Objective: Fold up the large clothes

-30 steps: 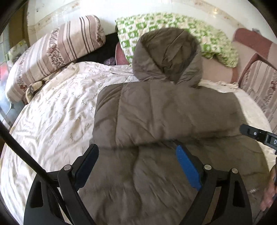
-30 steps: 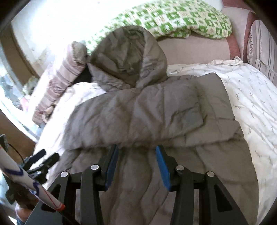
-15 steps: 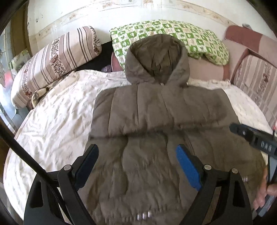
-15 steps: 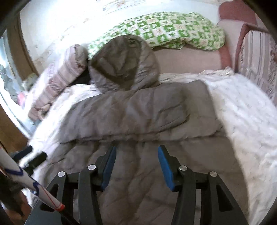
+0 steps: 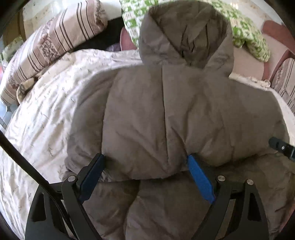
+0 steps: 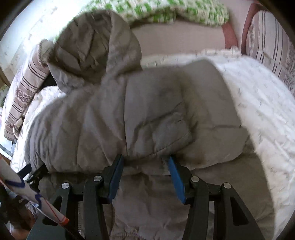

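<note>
On the white bedspread (image 5: 46,118) lies a grey padded jacket (image 5: 184,110) — hem cut off — each hand-held gripper (image 5: 145,162) (image 6: 145,162) spread, unclamped.

Probably a home bedroom: bed (image 5: 36,118), striped pillows (image 5: 55,42), green-patterned cushion (image 6: 166,11).

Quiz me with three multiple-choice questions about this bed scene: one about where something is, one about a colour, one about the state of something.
1. Where does the jacket lie?
A. on the bedspread
B. on the floor
C. on a chair

2. What colour pattern has the pillow behind the hood?
A. red and black
B. green and white
C. plain blue

3. How are the jacket's sleeves?
A. spread out sideways
B. folded across the body
C. rolled up

Answers: A, bedspread shows all around it; B, the green and white pillow peeks out; B, a folded edge crosses the chest.
</note>
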Demonstrator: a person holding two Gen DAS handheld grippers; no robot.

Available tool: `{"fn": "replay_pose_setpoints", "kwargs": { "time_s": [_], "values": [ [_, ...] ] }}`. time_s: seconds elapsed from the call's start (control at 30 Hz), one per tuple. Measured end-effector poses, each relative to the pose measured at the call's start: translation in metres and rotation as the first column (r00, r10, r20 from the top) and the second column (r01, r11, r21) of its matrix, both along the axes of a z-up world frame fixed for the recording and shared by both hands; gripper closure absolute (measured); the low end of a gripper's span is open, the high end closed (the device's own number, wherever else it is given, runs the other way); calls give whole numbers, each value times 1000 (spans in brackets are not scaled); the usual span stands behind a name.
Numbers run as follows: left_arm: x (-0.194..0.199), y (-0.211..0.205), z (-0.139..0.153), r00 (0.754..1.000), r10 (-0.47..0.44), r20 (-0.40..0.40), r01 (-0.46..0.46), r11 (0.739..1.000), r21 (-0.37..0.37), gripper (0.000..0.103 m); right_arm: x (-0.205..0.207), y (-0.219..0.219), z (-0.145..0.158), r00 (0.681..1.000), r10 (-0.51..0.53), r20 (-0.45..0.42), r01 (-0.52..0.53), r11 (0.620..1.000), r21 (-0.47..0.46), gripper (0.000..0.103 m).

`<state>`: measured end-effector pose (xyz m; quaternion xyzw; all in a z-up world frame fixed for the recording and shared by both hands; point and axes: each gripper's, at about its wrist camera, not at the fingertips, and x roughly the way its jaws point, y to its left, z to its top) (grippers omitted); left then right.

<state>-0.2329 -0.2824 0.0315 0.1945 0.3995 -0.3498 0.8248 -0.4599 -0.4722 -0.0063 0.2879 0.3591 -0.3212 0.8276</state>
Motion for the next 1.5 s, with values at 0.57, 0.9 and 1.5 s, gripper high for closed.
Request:
{"fn": "replay_pose_setpoints", "kwargs": {
  "time_s": [0.57,0.9,1.5],
  "values": [
    [-4,2,23,990,5,139,6,997,-78,12,-2,14,29,998,-1,66,14,979,-202,35],
    [11,-1,6,999,11,39,-9,998,-63,9,13,-2,-15,1000,25,-3,-25,997,-66,29],
    [-31,-1,10,996,-26,86,29,999,-35,9,41,66,1,984,167,-69,-176,969,-175,31]
  ]
}}
